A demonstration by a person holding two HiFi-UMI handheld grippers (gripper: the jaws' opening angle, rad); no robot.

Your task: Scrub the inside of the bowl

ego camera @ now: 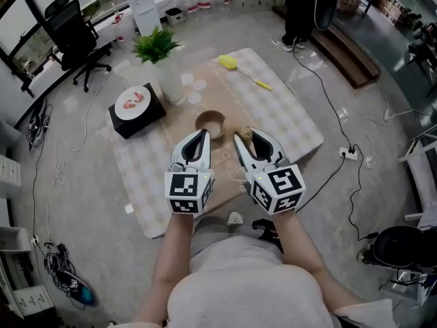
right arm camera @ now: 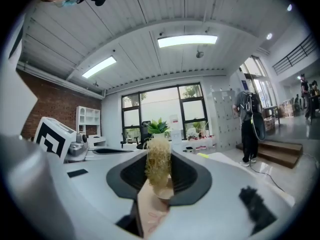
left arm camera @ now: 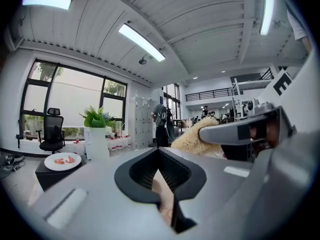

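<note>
A tan bowl stands on the checked cloth of a low table, just beyond both grippers. My right gripper is shut on a straw-coloured loofah scrubber, held upright between the pads in the right gripper view. It hovers right of the bowl, not inside it. My left gripper is shut with nothing in it, its tips meeting in the left gripper view. The scrubber also shows there, off to the right. Neither gripper view shows the bowl.
A yellow brush lies at the table's far side. A potted plant stands at the far left, by a black box with a plate of shrimps. An office chair, floor cables and a standing person surround the table.
</note>
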